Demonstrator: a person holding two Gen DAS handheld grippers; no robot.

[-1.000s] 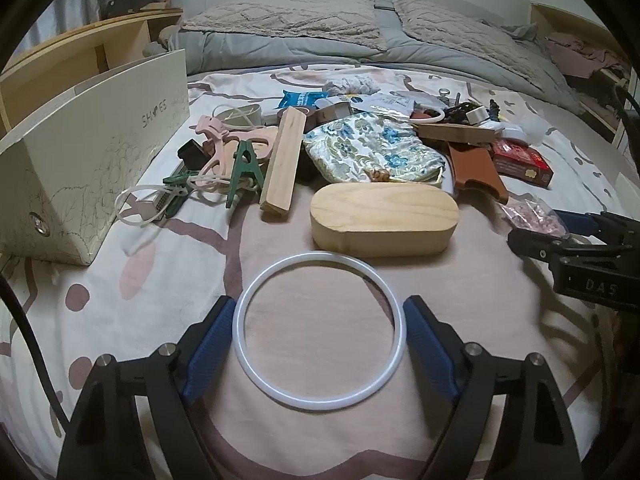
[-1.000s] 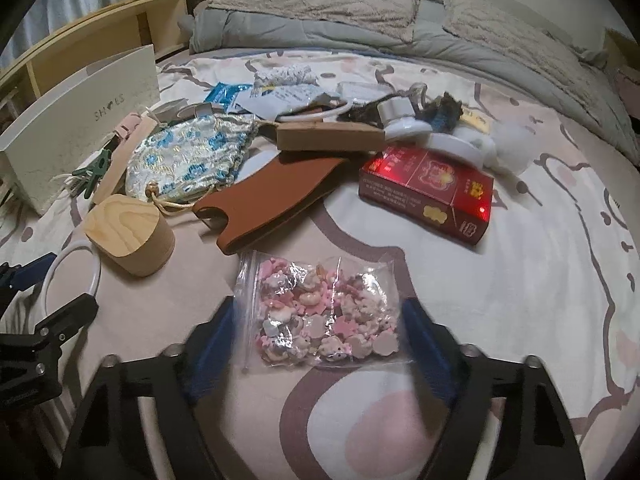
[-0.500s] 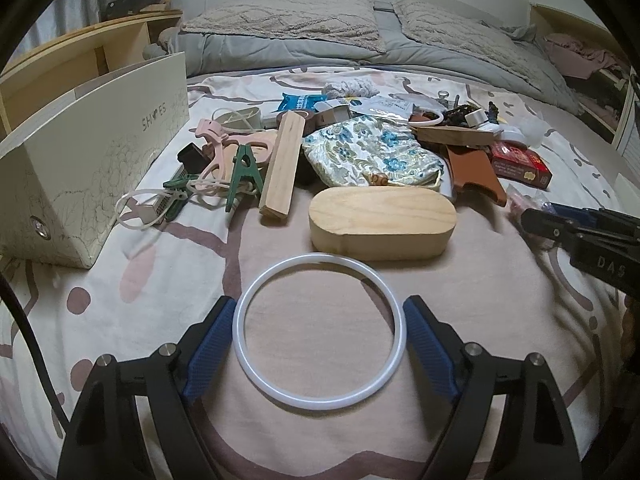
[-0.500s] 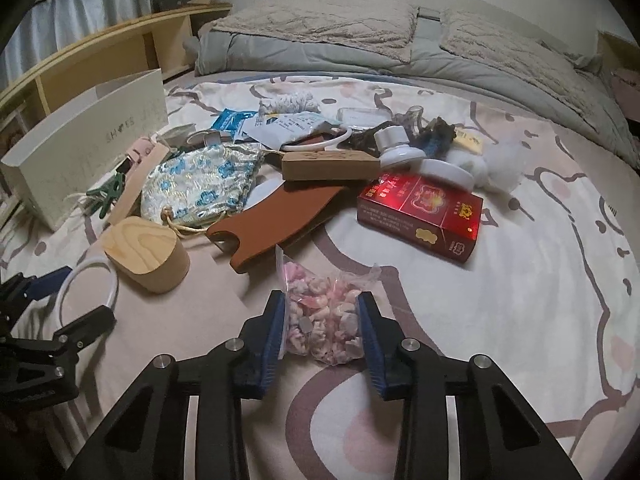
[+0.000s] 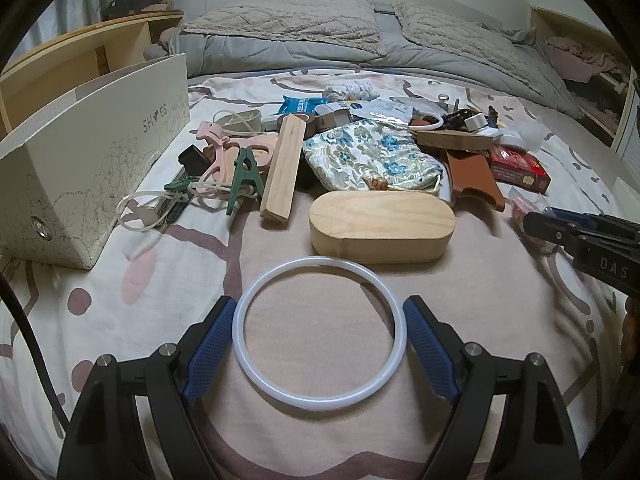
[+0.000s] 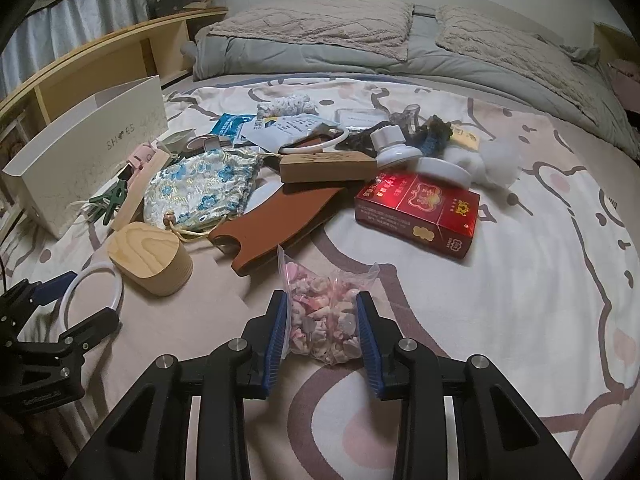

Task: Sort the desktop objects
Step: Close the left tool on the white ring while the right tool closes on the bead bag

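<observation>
My right gripper (image 6: pixel 322 326) is shut on a clear zip bag of pink and white trinkets (image 6: pixel 320 312) and holds it just above the bedspread. My left gripper (image 5: pixel 319 334) is open, its blue pads on either side of a white ring (image 5: pixel 319 334) that lies flat on the bed. The pads stand close to the ring's edges. The ring also shows in the right wrist view (image 6: pixel 94 286), with the left gripper (image 6: pixel 60 316) around it. The right gripper shows at the right edge of the left wrist view (image 5: pixel 580 236).
A pile lies behind: an oval wooden box (image 5: pixel 382 222), a wooden block (image 5: pixel 282 168), a floral pouch (image 5: pixel 368 158), a green clip (image 5: pixel 244 176), a brown leather piece (image 6: pixel 272 220), a red carton (image 6: pixel 418 212). A white shoe box (image 5: pixel 80 160) stands at left. Pillows lie beyond.
My right gripper closed on the trinket bag and raised it a little, bunching the bag upright. The left gripper and the ring have stayed in place.
</observation>
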